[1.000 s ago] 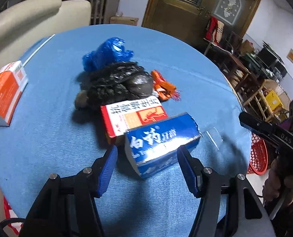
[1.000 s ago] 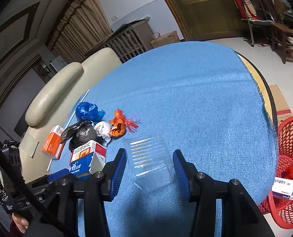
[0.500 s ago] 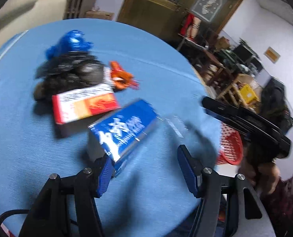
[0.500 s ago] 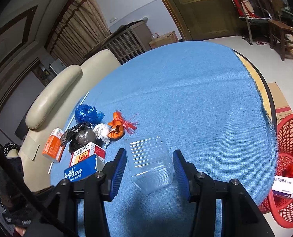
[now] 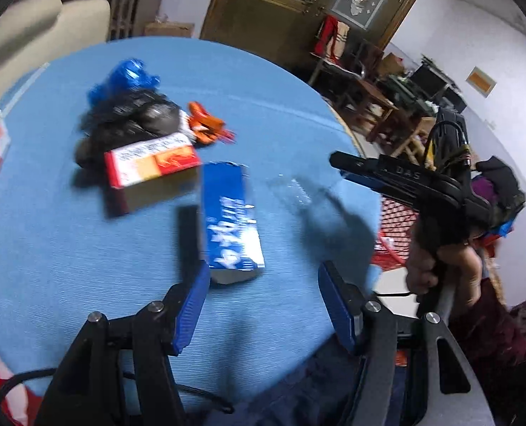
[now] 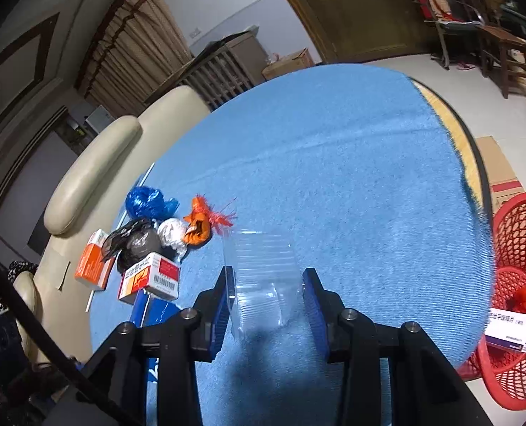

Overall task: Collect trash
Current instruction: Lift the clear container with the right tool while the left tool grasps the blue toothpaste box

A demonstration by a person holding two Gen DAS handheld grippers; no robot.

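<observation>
As the right gripper [image 6: 267, 300] has just been closing onto the clear plastic tub [image 6: 263, 277], pads touching, the red basket [image 6: 521, 284] at right comes next; the left gripper [image 5: 261, 301] stands open.

"DAS" on right hand-held gripper [image 5: 337, 163], other print unreadable

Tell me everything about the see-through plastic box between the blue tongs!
The clear ribbed plastic box looks thin and empty, with fine ridges along its walls. It sits on the blue tablecloth, tilted, its open top facing away. The right tongs have just been closing on it: both blue pads seem to touch its sides. An orange frilly wrapper lies just beyond it.
</observation>
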